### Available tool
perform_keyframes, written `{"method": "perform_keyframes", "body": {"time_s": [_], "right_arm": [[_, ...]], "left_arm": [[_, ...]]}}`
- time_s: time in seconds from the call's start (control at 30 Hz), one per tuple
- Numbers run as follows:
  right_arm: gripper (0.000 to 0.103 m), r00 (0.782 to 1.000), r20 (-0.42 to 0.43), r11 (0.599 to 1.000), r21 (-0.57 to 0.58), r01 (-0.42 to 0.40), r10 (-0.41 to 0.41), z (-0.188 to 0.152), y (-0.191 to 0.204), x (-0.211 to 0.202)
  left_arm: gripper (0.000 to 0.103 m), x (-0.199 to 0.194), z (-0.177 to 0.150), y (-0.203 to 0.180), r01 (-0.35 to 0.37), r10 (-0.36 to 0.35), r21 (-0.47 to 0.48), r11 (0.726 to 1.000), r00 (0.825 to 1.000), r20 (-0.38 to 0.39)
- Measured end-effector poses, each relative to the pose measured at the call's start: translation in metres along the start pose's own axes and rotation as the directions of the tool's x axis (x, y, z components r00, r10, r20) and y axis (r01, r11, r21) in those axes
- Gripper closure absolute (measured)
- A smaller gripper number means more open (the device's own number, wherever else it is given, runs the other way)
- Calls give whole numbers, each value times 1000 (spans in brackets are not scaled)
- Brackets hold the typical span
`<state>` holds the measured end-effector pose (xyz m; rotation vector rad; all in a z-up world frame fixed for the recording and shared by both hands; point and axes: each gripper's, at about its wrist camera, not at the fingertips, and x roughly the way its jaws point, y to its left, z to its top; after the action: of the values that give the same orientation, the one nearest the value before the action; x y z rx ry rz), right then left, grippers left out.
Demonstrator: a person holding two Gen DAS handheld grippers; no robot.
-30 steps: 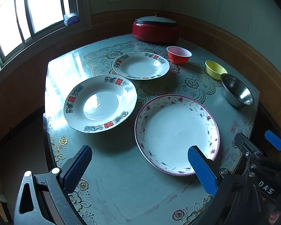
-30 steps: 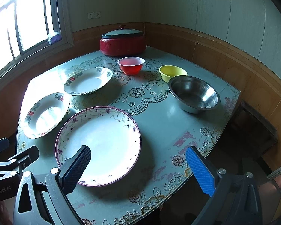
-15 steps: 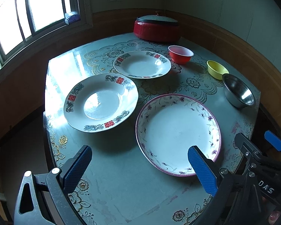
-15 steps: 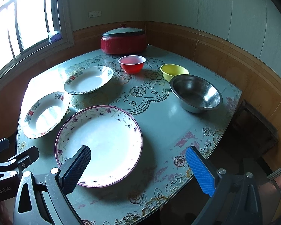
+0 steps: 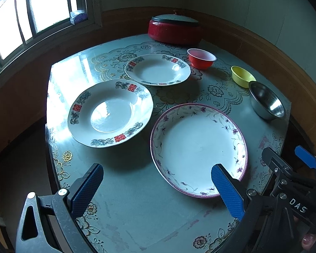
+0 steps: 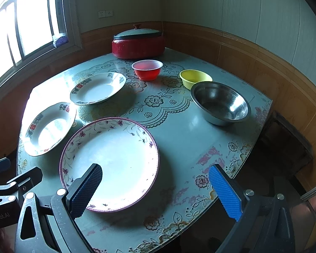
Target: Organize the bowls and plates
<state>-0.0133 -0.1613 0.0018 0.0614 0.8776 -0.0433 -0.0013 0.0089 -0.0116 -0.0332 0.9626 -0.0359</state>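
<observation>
Six pieces of tableware lie apart on the square table with the pale green flowered cover (image 5: pixel 124 210), none stacked, so I judge the organizing has not started. The large white plate with a purple rim and small flowers (image 5: pixel 198 147) is nearest, the deep white plate with red characters and a wavy edge (image 5: pixel 110 112) lies just to its left, and a smaller white plate of the same red pattern (image 5: pixel 158 69) is behind them. The three bowls stand along the right side: the red plastic bowl (image 6: pixel 147 69), the small yellow bowl (image 6: pixel 195 78) and the round steel bowl (image 6: pixel 220 105), the yellow one very close to the steel one. This spreading by kind probably makes it easy to nest plates into plates and bowls into bowls. The left tongs (image 5: pixel 158 189) are spread wide and hold nothing, above the near edge of the table; the right tongs (image 6: pixel 155 189) are also spread and empty, with one blue pad (image 6: pixel 88 185) in front of the purple-rimmed plate, perhaps because this plate is the natural base of a stack. A red pot with a grey lid (image 6: pixel 138 44) stands at the far edge. Compared with one second ago, nothing on the table has moved; both views have only shifted slightly, so the dishes sit a little differently in them.
</observation>
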Motion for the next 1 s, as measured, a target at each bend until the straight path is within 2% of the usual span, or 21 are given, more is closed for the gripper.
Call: {"method": "perform_keyframes", "body": {"time_s": [0.23, 0.43, 0.67, 0.8, 1.0], "right_arm": [[0, 1000, -17, 1000, -1, -8, 8, 0, 1, 6], [0, 999, -45, 1000, -21, -19, 18, 4, 6, 13], [0, 995, -68, 995, -70, -76, 71, 17, 20, 27], [3, 988, -90, 984, -119, -133, 122, 31, 32, 37], [5, 977, -116, 958, -202, -201, 180, 49, 58, 57]], "left_arm": [[0, 4, 1, 9, 13, -13, -36, 999, 1000, -11], [0, 8, 4, 14, -4, 3, -43, 999, 1000, -22], [0, 15, 7, 35, -35, 33, -79, 996, 999, -22], [0, 22, 9, 55, -24, 20, -106, 994, 999, -31], [0, 38, 14, 94, -117, 106, -152, 981, 992, -75]]}}
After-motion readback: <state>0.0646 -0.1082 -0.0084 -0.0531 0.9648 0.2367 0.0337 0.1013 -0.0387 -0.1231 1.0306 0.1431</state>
